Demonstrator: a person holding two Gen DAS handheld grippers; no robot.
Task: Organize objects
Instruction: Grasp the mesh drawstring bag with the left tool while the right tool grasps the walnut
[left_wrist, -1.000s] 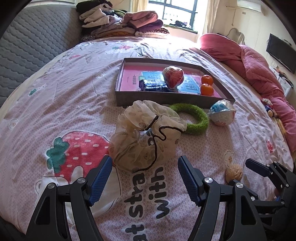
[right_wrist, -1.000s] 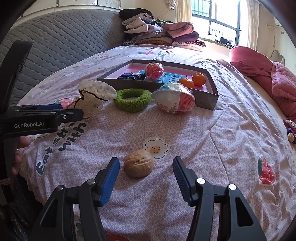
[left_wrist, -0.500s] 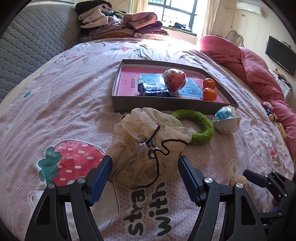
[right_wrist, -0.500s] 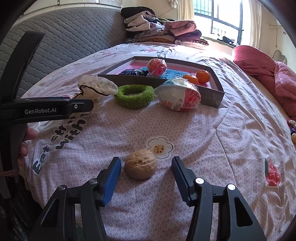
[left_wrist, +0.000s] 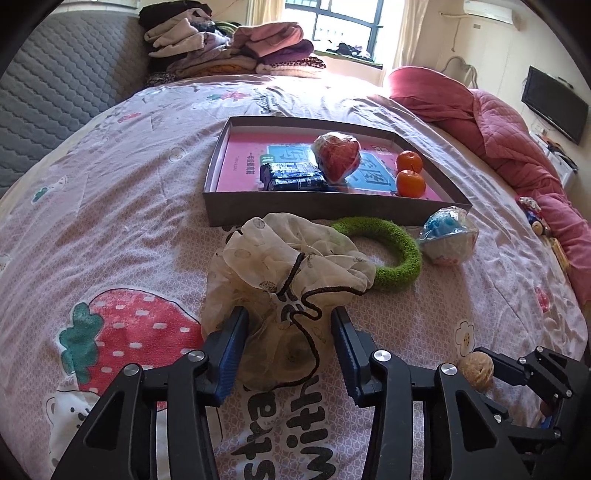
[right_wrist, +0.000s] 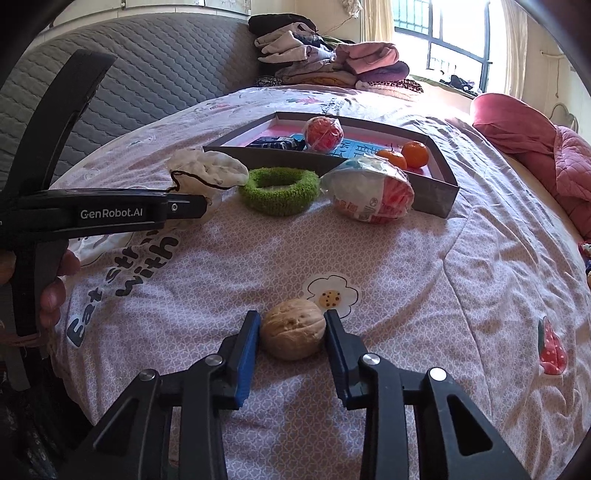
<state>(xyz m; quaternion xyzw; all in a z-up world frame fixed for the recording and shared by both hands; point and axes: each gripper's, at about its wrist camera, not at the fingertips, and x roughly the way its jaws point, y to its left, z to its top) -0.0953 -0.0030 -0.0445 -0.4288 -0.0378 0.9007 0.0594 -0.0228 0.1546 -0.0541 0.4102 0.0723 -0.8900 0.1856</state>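
1. Left wrist view: we log the left gripper (left_wrist: 288, 347) with its jaws closing around the sheer drawstring pouch (left_wrist: 284, 280); the blue pads sit against the pouch's near sides, and the fabric bulges between them.
2. The pouch lies on the bedspread (left_wrist: 110, 221), toward its near edge, over the printed lettering and just beside the printed strawberry.
3. We note a green fuzzy ring (left_wrist: 391, 254) touching the pouch's far right side, and a wrapped blue-and-white ball (left_wrist: 448, 240) just beside the ring.
4. Behind both, mid-bedspread, stands a shallow grey box (left_wrist: 325, 206) with a pink floor. It holds a dark blue packet (left_wrist: 291, 177), a wrapped red ball (left_wrist: 338, 155) and two oranges (left_wrist: 410, 173).
5. Right wrist view: we record the right gripper (right_wrist: 293, 334) closed on a walnut (right_wrist: 293, 334), one pad pressed to each side. The nut rests on the bedspread near its front edge, just below a printed flower.
6. Also seen there: a person's fingers (right_wrist: 55, 291) at the left gripper's handle, at the left frame edge.
7. At the far edge we list a stack of folded clothes (left_wrist: 236, 51); a pink quilt (left_wrist: 517, 147) lies along the right edge.
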